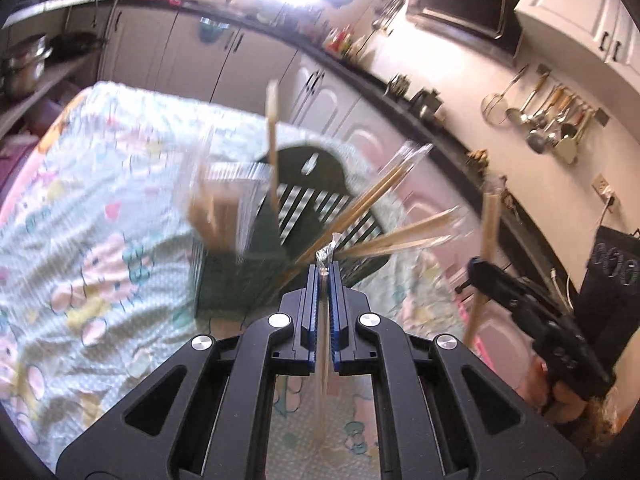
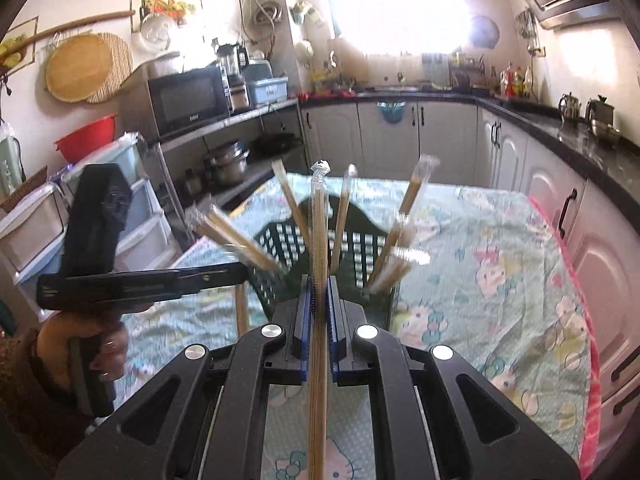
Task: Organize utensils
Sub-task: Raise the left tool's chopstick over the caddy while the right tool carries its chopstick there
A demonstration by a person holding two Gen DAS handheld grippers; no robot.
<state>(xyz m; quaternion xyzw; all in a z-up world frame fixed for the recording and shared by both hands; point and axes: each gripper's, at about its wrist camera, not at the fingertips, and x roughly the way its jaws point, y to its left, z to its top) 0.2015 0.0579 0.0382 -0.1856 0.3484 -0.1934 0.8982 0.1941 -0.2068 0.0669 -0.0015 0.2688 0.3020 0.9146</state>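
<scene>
A dark green slotted basket [image 1: 228, 284] [image 2: 360, 256] stands on the patterned tablecloth. Several plastic-wrapped chopstick pairs [image 1: 372, 196] [image 2: 404, 216] lean out of it at different angles. My left gripper [image 1: 324, 270] is shut on a wrapped chopstick pair [image 1: 323, 360], whose crimped wrapper tip pokes just above the fingertips. My right gripper [image 2: 318, 280] is shut on another wrapped pair [image 2: 319, 220] that stands tall between the blue pads. Each gripper shows in the other's view, the right [image 1: 476, 268] and the left [image 2: 242, 270], each with its stick, both raised near the basket.
The cloth-covered table [image 2: 500, 280] stands amid kitchen cabinets and a dark counter [image 2: 580, 136]. Shelves with pots and a microwave [image 2: 188, 96] are on one side. Ladles hang on the wall [image 1: 548, 120]. A hand [image 2: 112, 348] grips the left tool's handle.
</scene>
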